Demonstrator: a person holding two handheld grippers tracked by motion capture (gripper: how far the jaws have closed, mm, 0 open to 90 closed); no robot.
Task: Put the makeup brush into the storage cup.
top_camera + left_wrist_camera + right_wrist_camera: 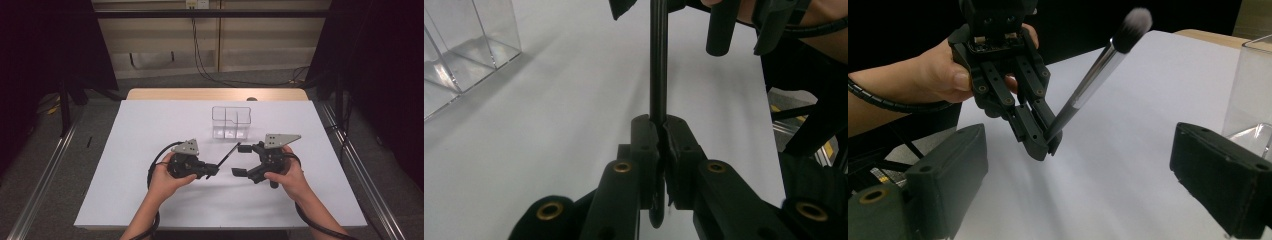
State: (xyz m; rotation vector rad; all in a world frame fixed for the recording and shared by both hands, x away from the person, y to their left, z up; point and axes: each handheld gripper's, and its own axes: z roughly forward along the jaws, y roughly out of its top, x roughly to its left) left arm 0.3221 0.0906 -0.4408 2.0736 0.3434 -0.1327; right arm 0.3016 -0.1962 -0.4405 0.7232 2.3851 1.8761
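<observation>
Brush (228, 153) in our left gripper (214, 170), clamped by the handle end above the white table (150, 130); its long axis slants up and away toward the clear organiser (231, 121), bristles leading. Our right gripper (239, 160) gapes wide, empty, just beside it.

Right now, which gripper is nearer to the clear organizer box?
Right. The right gripper sits just below the clear organizer box, its jaws open. The left gripper is farther down and left, its jaws shut on the makeup brush.
</observation>
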